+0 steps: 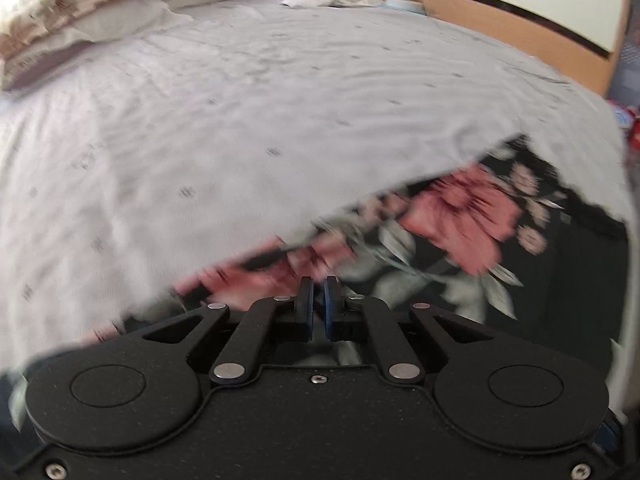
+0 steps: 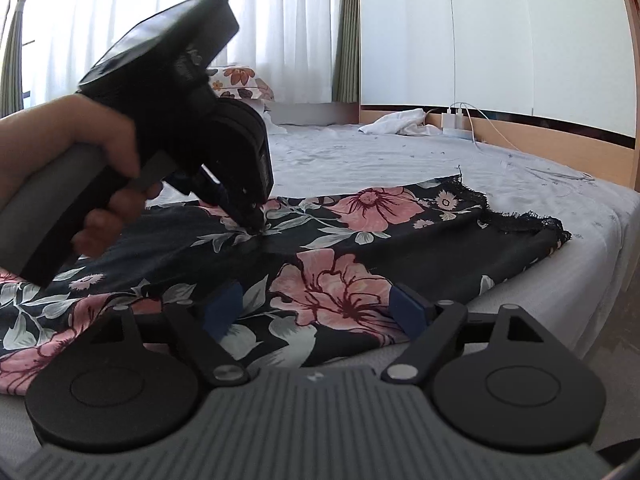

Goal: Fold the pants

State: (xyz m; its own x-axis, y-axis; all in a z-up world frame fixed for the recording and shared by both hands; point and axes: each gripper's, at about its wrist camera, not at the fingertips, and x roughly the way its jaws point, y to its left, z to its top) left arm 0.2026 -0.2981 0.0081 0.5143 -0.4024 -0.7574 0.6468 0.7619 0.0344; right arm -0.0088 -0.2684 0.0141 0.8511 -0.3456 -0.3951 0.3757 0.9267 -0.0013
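Pants (image 2: 320, 248), black with pink flowers and a lace hem, spread flat at the near edge of the bed (image 2: 400, 152), hem toward the right. Left gripper (image 2: 254, 228), tilted down from a hand (image 2: 92, 160), fingertips on the cloth near its far edge; in its own view the jaws are nearly together, pinching a fold of the pants (image 1: 460, 216). Right gripper (image 2: 316, 308) low over the near edge, jaws wide, cloth between the pads but not clamped. Pillow (image 1: 76, 8), white cloth (image 2: 396, 122) and charger (image 2: 456, 118) lie at the bed's far side
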